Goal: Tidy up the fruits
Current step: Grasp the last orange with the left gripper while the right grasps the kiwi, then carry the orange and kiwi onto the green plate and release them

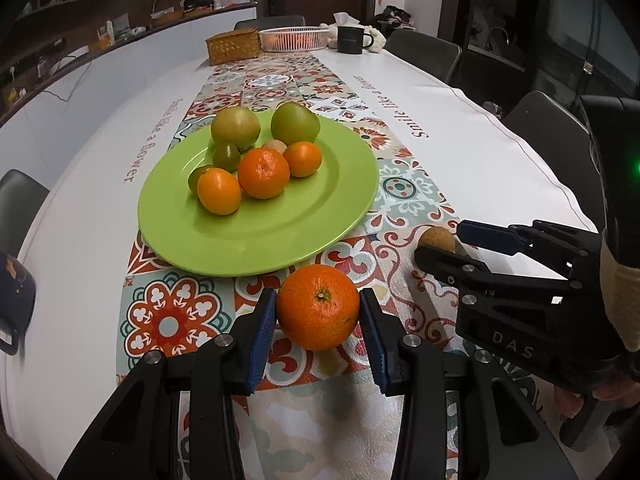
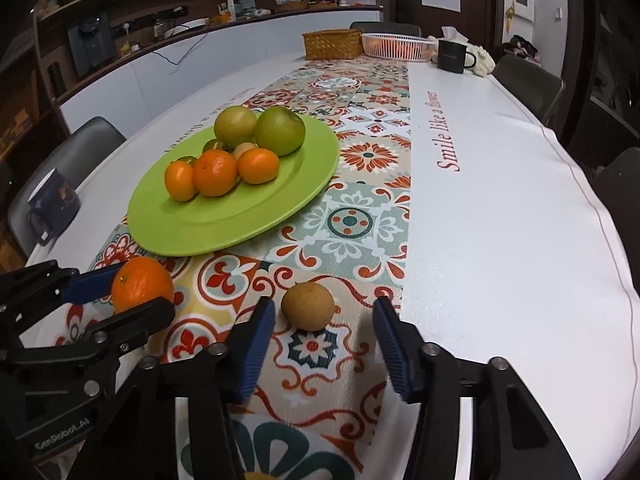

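A: Left wrist view: patterned table (image 1: 460, 152) first, then green plate (image 1: 256, 240) with a pile of fruit near its far side, then loose orange (image 1: 318, 306) just short of the near rim.

B: Best handled how?

A: Squeeze evenly across the middle, lift straight, set down on bare plate in front of the pile; no nudging the heap.

B: Left tongs (image 1: 318, 312)?

A: Spread about as wide as the orange, pads at both sides; left pad seems to touch, right shows a sliver of gap. Not yet clamped.

B: Right tongs (image 2: 324, 336)?

A: Wide apart, holding nothing; small brown fruit (image 2: 307, 306) on the cloth between the tips, clear of both pads, nearer the left one.
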Demonstrator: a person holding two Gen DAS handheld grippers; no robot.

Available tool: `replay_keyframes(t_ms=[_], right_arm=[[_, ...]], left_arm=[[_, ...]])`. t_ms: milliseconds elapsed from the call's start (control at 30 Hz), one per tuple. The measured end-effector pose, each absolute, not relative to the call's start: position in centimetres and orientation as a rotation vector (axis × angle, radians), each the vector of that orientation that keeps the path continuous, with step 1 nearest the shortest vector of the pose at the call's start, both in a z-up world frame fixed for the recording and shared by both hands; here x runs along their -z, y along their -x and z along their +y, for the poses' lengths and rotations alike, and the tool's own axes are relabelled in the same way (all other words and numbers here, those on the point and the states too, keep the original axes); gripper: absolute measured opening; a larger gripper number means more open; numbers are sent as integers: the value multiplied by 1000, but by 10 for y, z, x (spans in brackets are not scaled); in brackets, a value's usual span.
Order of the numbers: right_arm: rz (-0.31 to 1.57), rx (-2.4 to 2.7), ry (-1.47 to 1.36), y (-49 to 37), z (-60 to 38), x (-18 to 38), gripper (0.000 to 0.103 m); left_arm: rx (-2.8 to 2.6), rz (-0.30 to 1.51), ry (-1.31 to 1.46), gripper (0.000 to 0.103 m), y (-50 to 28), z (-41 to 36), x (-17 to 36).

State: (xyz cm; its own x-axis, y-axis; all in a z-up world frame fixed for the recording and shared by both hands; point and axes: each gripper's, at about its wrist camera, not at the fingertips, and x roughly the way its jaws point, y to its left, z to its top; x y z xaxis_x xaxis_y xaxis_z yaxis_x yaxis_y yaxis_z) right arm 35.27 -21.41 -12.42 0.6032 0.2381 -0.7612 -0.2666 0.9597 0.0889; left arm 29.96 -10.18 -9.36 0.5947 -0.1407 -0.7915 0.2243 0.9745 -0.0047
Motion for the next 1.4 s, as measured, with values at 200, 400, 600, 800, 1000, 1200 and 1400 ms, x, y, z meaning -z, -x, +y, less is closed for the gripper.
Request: replay_keyframes(t_ms=[200, 400, 600, 800, 1000, 1200, 1400], right_arm=[[885, -311, 53, -353, -209, 127, 30], [872, -320, 55, -345, -207, 120, 30], [845, -322, 48, -333, -207, 105, 30], [809, -328, 49, -317, -202, 87, 30], [777, -335, 55, -299, -196, 71, 30], [755, -336, 58, -285, -191, 59, 30], [727, -333, 47, -272, -186, 47, 30]], left_arm=[[212, 911, -91, 41, -300, -100, 94], [220, 901, -85, 41, -295, -98, 90], [227, 885, -71, 41, -285, -95, 80], [227, 865, -57, 41, -270, -89, 68], [217, 849, -50, 41, -258, -81, 59], [209, 825, -50, 41, -246, -73, 48], [206, 793, -51, 41, -235, -64, 35]])
